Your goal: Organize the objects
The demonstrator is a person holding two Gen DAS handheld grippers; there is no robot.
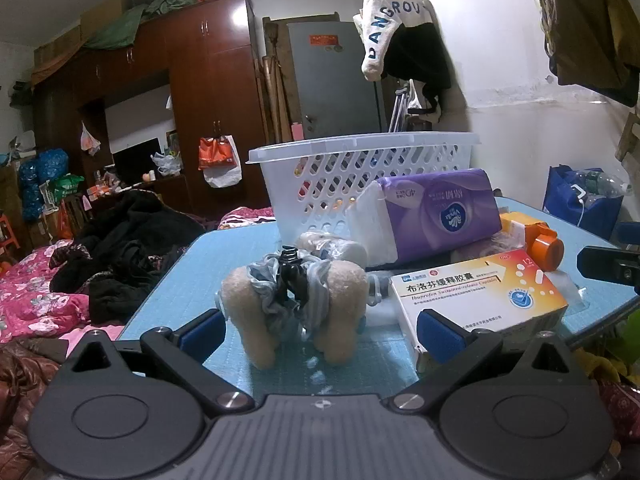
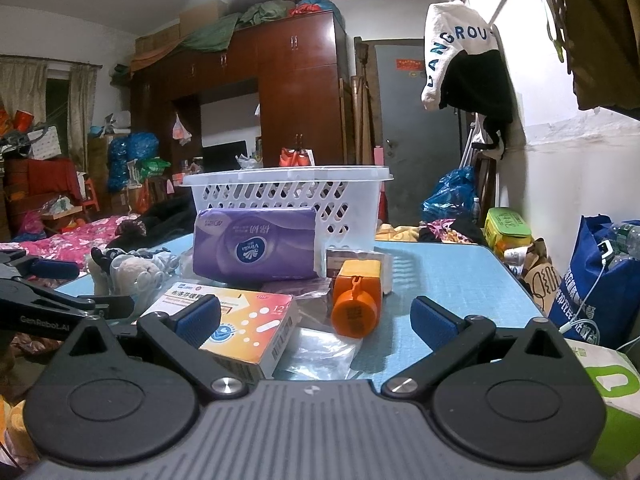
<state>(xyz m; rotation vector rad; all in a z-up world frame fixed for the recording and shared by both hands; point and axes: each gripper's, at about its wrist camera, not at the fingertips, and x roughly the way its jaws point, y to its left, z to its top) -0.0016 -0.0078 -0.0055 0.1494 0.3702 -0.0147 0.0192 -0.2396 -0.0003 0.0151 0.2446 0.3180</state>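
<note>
Both pairs of jaws are standing spread wide and holding nothing: the left gripper (image 1: 320, 330) is hovering low over the near edge of the light blue rectangular table (image 1: 236, 248), and the right gripper (image 2: 316, 318) is doing the same a little further along that edge. Going from the largest thing down, a white perforated plastic basket (image 1: 360, 168) is sitting at the far side of the table, straight ahead of both grippers, and is likely where the loose things are meant to go. Leaning just in front of it is a purple soft pack of tissues (image 1: 436, 212), its long side running across the view. Nearer, a white and orange cardboard medicine box (image 1: 476, 296) is lying flat, its long axis running left to right, partly behind the left gripper's right finger. An orange capped plastic bottle (image 2: 356, 300) is lying on its side, cap end pointing toward the right gripper and sitting between its open fingers. Smallest, a cream plush toy with blue striped cloth and a black clip (image 1: 296, 300) is standing directly between the left gripper's fingers, close in front. Judging by this, the left gripper is nearer the toy and the right is nearer the bottle.
</note>
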